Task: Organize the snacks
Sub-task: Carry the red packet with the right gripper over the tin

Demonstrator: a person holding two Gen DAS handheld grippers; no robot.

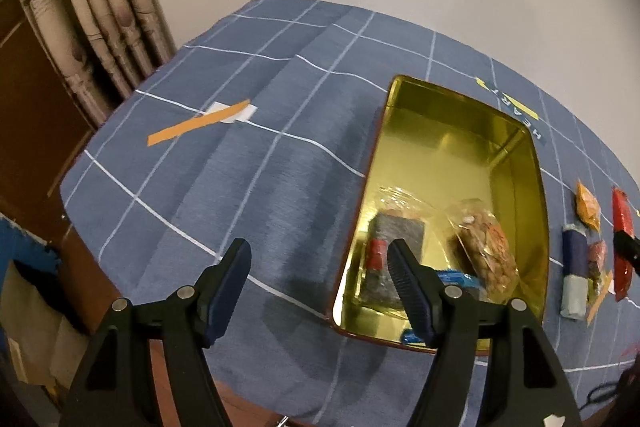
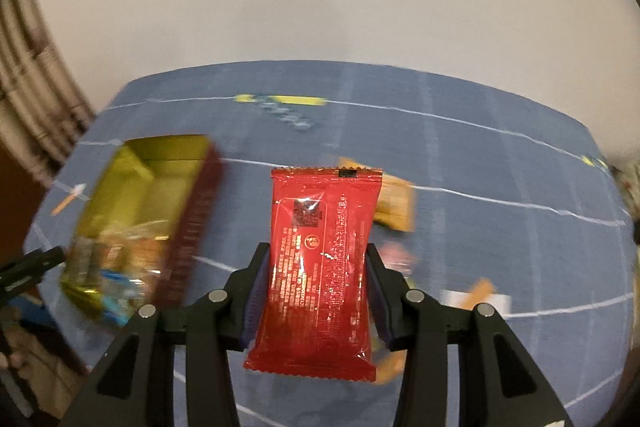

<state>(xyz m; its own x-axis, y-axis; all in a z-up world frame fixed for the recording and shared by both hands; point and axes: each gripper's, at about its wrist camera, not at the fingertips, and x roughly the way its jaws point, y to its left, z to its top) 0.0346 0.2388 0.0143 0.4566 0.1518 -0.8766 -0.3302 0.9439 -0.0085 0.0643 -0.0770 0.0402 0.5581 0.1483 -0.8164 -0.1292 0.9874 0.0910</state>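
Dim, warm indoor light; strong fisheye curve; the right wrist view smeared by motion.

In the left wrist view the picture is sharp: the gold tin (image 1: 460,155) gives yellow glare off its inner walls and floor, and soft, broad shadows lie on the blue checked cloth (image 1: 224,163) near the fingers. Grid lines bow toward the edges, and the corners fall to black. In the right wrist view the tin (image 2: 140,203), the cloth (image 2: 480,155) and the far packets are streaked sideways, while the red packet (image 2: 320,267) stays crisp, with small white glints on its foil. The wall behind is evenly lit, without hard shadow.
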